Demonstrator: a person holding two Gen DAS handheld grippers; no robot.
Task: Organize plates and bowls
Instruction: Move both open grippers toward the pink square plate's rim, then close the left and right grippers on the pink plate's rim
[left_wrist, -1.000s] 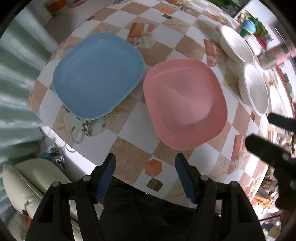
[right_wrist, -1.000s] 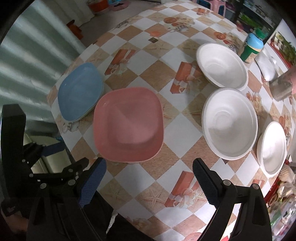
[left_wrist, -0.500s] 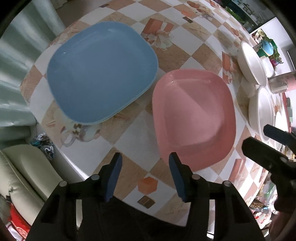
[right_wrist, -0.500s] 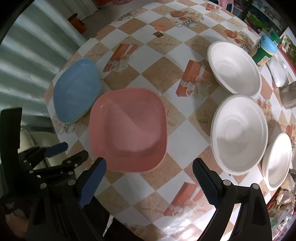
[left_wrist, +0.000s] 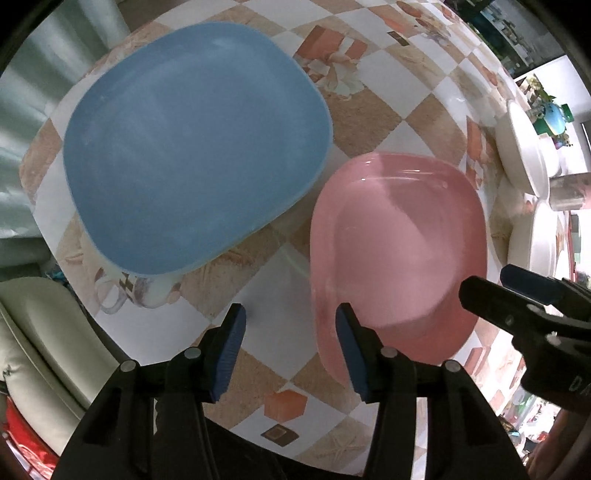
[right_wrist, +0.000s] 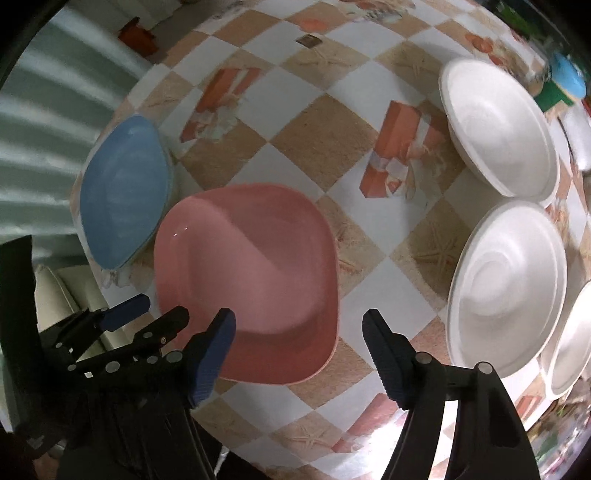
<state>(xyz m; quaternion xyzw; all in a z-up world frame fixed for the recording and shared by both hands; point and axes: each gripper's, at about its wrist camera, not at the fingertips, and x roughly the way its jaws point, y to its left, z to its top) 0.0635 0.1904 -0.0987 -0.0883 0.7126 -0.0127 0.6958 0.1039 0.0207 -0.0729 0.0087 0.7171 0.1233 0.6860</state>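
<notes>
A blue plate (left_wrist: 195, 147) lies at the table's left edge, also in the right wrist view (right_wrist: 123, 192). A pink plate (left_wrist: 397, 251) lies right of it, seen too in the right wrist view (right_wrist: 251, 273). Three white bowls stand to the right: far (right_wrist: 498, 125), middle (right_wrist: 506, 284), near (right_wrist: 572, 339). My left gripper (left_wrist: 290, 350) is open and empty, its right finger over the pink plate's near-left rim. My right gripper (right_wrist: 299, 354) is open and empty above the pink plate's near edge.
The checkered tablecloth (right_wrist: 321, 140) covers a round table. A blue-lidded green jar (right_wrist: 565, 77) and a metal cup (left_wrist: 567, 192) stand beyond the bowls. A cream cushion (left_wrist: 40, 332) lies below the table's left edge. Corrugated wall (right_wrist: 55, 110) stands at the left.
Both grippers have moved closer and lower toward the pink plate. The left jaws have narrowed somewhat. The plates and bowls have not moved.
</notes>
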